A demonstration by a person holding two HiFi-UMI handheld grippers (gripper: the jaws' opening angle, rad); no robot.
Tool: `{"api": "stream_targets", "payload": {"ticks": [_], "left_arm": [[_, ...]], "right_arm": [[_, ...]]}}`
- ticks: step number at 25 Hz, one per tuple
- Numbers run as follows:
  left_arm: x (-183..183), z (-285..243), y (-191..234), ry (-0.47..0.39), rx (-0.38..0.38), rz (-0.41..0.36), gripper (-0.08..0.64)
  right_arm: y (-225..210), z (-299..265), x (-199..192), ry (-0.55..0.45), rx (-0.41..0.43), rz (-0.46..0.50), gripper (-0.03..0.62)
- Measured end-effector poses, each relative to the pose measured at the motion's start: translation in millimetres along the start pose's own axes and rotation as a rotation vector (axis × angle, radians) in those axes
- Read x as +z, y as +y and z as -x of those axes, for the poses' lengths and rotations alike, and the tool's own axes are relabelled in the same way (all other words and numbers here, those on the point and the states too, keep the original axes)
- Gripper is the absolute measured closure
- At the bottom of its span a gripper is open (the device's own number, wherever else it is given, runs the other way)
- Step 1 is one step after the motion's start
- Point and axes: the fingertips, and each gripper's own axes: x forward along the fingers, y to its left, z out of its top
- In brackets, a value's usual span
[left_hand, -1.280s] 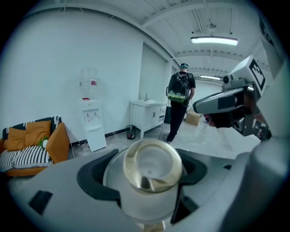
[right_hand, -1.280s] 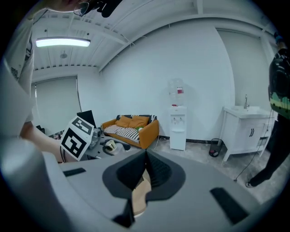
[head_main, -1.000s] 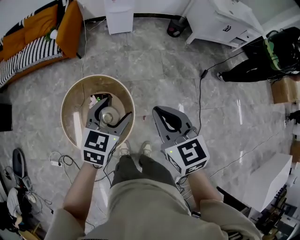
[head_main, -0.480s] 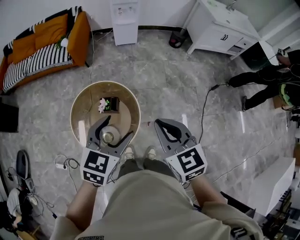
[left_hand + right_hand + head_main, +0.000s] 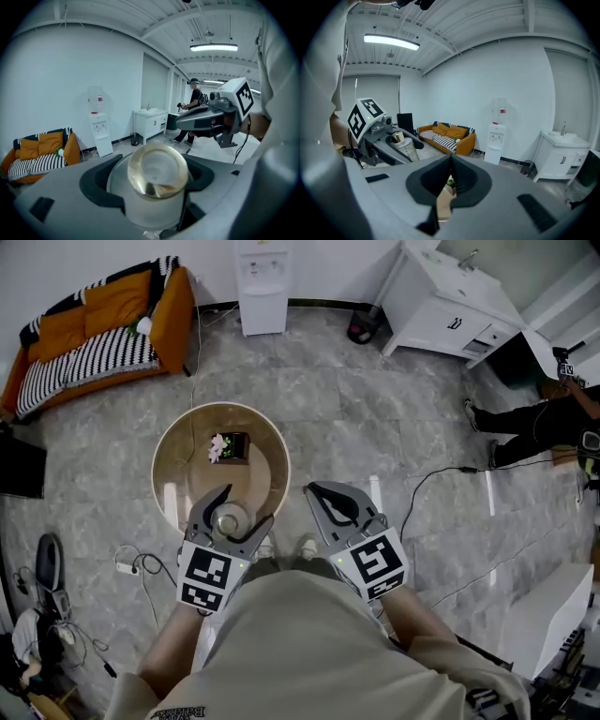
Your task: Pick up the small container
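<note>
Left fingers [image 5: 96, 183] pinch the container [image 5: 157, 187] between them by its smooth, rounded sides — any slackening and it slips out. Right fingers [image 5: 425, 182] are pressed together, empty.

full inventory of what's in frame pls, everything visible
small container: 1, whitish with gold rim, between left gripper's jaws
round table: 1, light wood, ahead of the person
box with flower: 1, black, pale flower, on the table
sofa: 1, orange, striped cushions, far left
water dispenser: 1, white, far wall
sink cabinet: 1, white, far right
bin: 1, dark, beside cabinet
other person: 1, dark clothes, right edge
left gripper: grey, shut on the container
right gripper: grey, shut, empty
</note>
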Motion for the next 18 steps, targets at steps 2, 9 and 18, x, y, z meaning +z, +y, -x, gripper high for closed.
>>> {"api": "stream_targets", "payload": {"ticks": [2,9,18], "left_arm": [[-4,1,-1,0.005,0.008,-0.002,0.207],[2,7,6,-0.015,0.05,-0.008,0.207],[47,23,23,-0.108,0.101,-0.039,0.207]], "right_arm": [[1,1,-2,-0.003,0.002,-0.002,0.595],[2,6,8,-0.024,0.015,0.02,0.595],[-16,13,54,-0.125,-0.035,0.039,0.595]]}}
